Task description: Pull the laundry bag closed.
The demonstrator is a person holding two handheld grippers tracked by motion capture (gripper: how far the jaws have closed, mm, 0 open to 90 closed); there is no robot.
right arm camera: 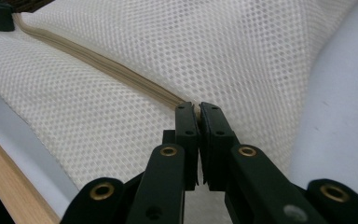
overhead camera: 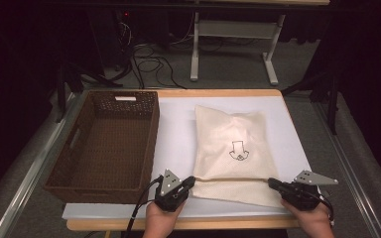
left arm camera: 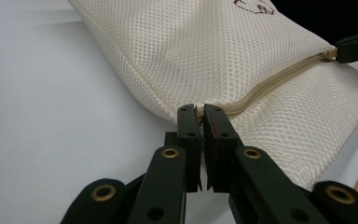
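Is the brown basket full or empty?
Empty. The brown woven basket shows only its bare woven bottom, and the cream mesh zip pouch lies beside it.

High view: looking forward and down over the white-covered table (overhead camera: 178,124).
Gripper views: riding close, facing each other along the cream mesh zip bag (left arm camera: 223,51).

One mesh bag (overhead camera: 230,148), one woven basket (overhead camera: 104,144), two grippers: left gripper (overhead camera: 192,181), right gripper (overhead camera: 271,183).
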